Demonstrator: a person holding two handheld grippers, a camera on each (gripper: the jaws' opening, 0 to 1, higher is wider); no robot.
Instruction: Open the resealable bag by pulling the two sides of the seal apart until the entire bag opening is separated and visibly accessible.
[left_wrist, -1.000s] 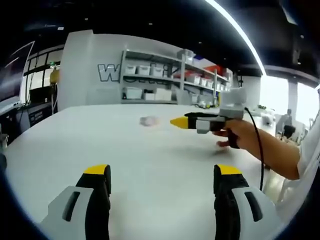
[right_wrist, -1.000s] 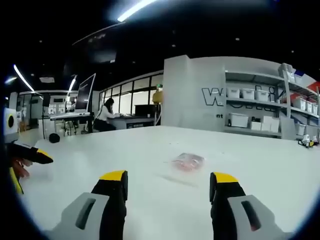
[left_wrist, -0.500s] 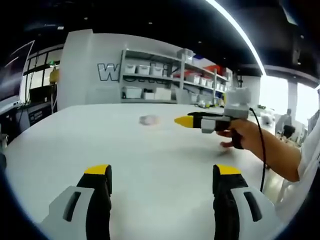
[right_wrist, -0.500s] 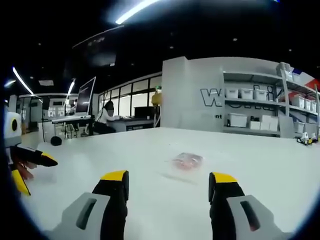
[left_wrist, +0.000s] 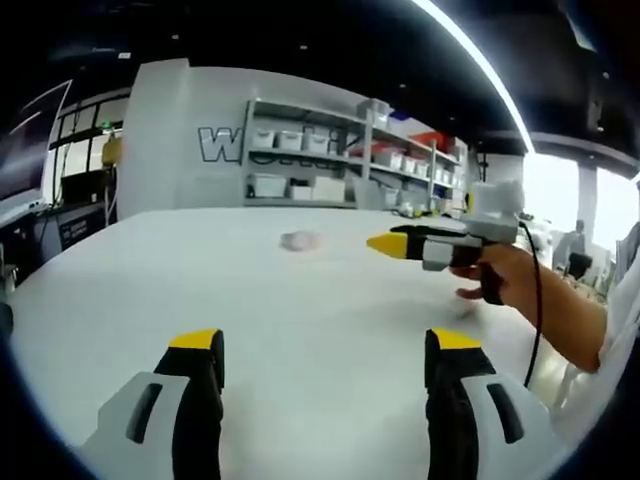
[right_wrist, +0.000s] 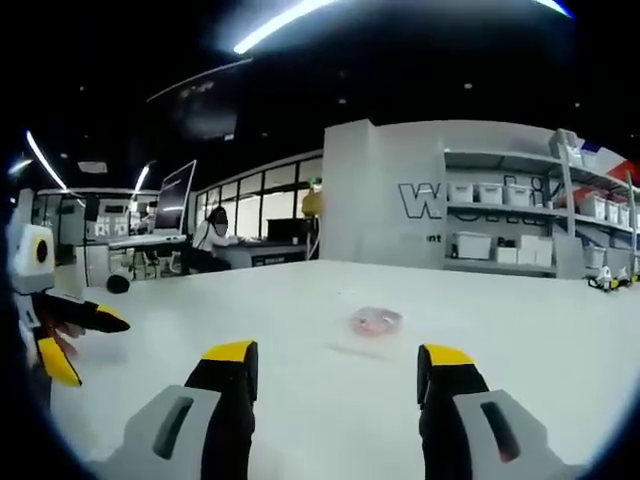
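Out on the white tabletop (left_wrist: 300, 330) lies the resealable bag (right_wrist: 376, 321) — small, clear, something reddish inside, well ahead of both hand-held grippers. Left hand-held gripper (left_wrist: 320, 345) spread wide, right hand-held gripper (right_wrist: 335, 358) too, both holding nothing. Looks light, floppy, slippery — pinch the seal lips, wherever that edge lies.

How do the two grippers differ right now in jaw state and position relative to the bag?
Jaws: the left gripper stands open. The right gripper is open in its own view, though in the left gripper view its yellow tips look close together.
Position: the right gripper's tips sit nearer the bag, which lies between its jaws; the bag lies further from the left gripper.
Shared: yellow tips, nothing held, neither touches the bag on the table.
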